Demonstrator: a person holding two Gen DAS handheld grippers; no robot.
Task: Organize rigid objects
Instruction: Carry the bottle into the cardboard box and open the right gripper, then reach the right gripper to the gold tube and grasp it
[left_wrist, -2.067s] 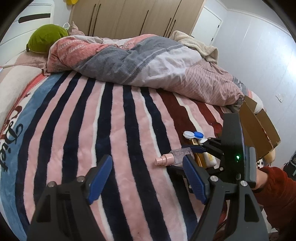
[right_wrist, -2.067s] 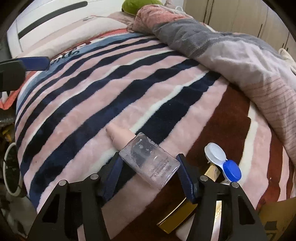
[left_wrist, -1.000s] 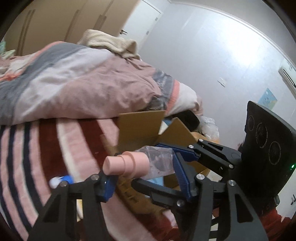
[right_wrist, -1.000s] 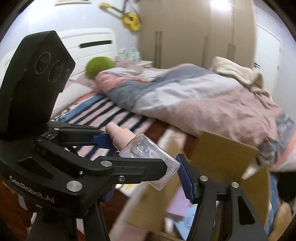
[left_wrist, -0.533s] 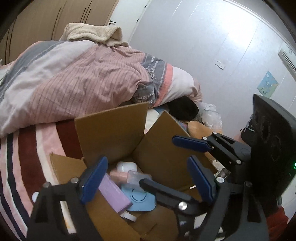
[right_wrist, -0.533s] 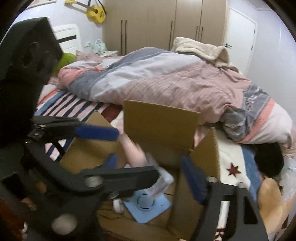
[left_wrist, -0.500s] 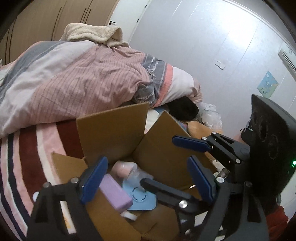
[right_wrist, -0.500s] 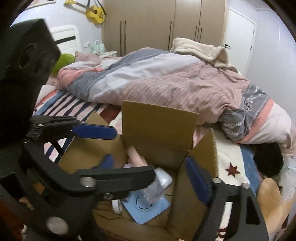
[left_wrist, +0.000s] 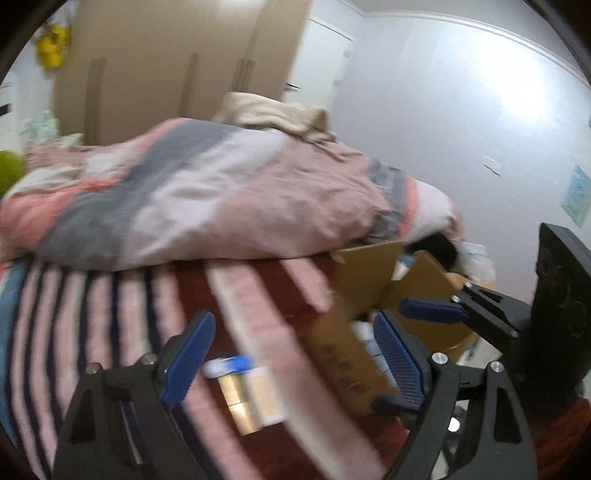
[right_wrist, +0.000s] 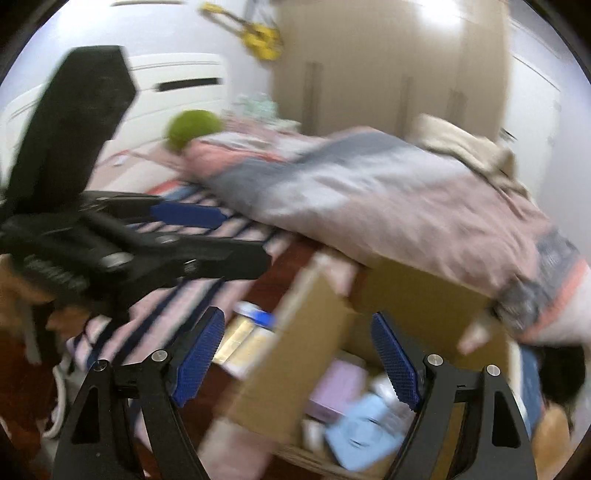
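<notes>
A bed takes up most of both views, covered by a striped blanket in pink, navy, dark red and white, with a rumpled quilt in pink, grey and white heaped across its far side and a beige towel on top of that. Behind stand tan wardrobe doors, a white wall and, in the right wrist view, a white headboard with a green round cushion before it. An open cardboard box sits at the blanket's edge, holding a lilac box, a pale blue flat item and other things too blurred to name. On the blanket just beside the box lie gold-coloured boxes and a small white and blue case. The left gripper and the right gripper both have jaws spread wide, holding nothing. All writing is too blurred to read.
</notes>
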